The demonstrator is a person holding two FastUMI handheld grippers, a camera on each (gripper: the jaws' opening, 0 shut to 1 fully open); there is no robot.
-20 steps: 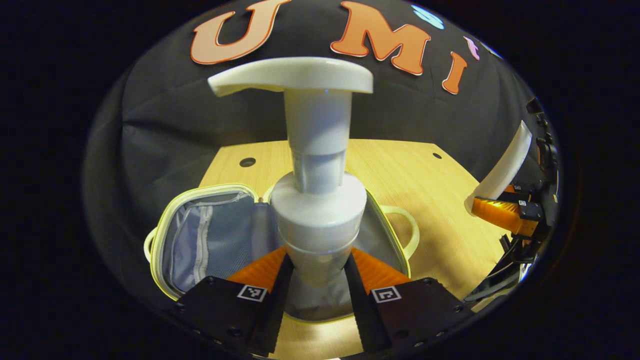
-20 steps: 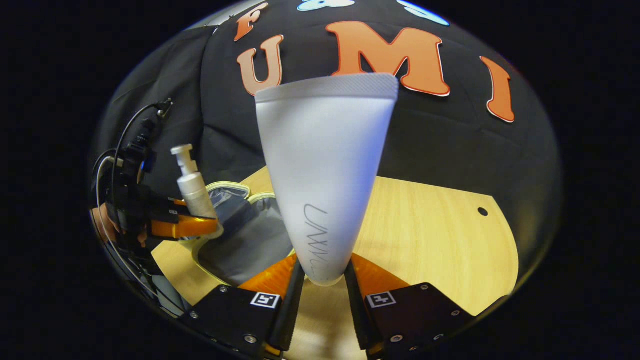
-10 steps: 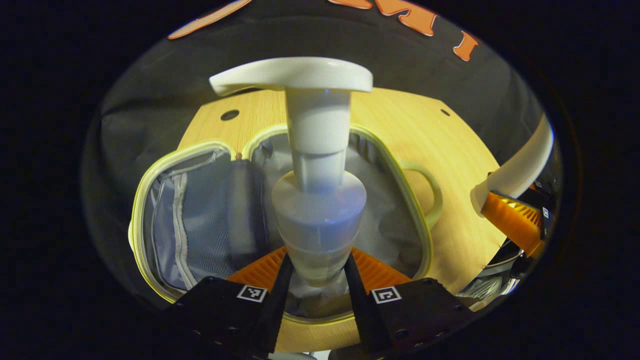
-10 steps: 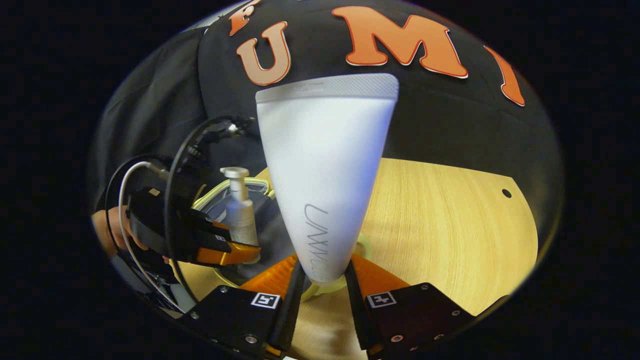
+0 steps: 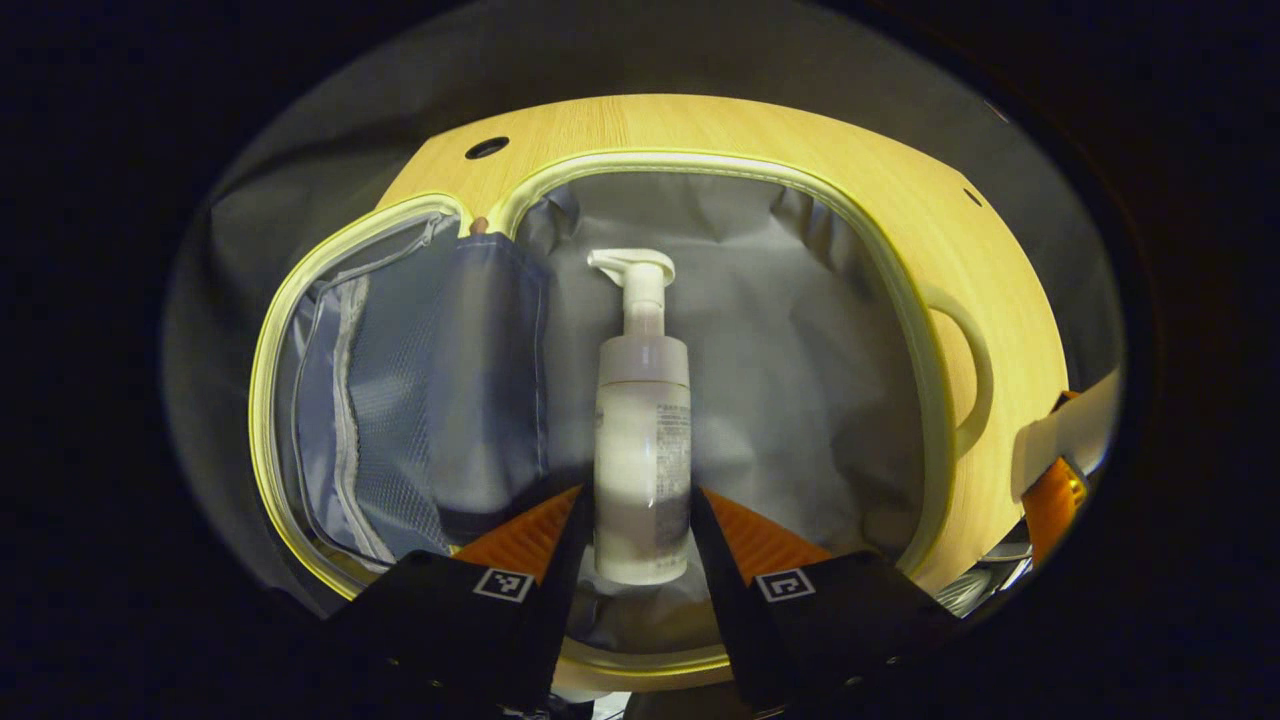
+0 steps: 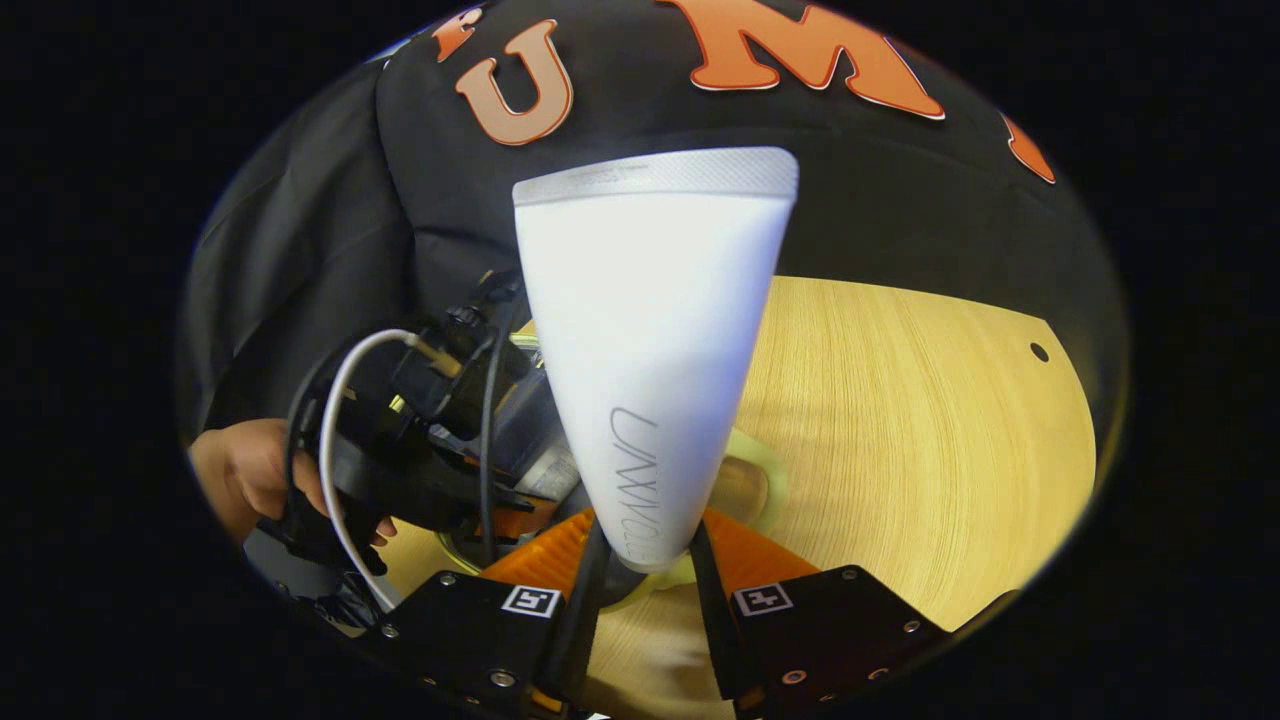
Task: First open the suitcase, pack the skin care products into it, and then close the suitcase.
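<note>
The suitcase (image 5: 905,300) lies open on the counter (image 5: 700,125), so the first step looks done, and packing is under way. In the left gripper view the pump bottle (image 5: 642,430) lies on its side on the grey lining of the right-hand half, nozzle pointing away, its base between the fingers of the left tool (image 5: 640,545); whether those fingers press on it or have just let go, I cannot tell. The mesh-pocket half (image 5: 400,390) to the left holds nothing I can make out. The right tool (image 6: 645,560) pinches a white tube (image 6: 650,340) by its narrow end, crimped end up, held over the counter just beside the suitcase's handle (image 6: 750,480). In the right gripper view a hand (image 6: 245,475) grips the left tool low over the case. Left to do, by my reading: free the bottle if it is not already free, lay the tube in, and close the suitcase.
</note>
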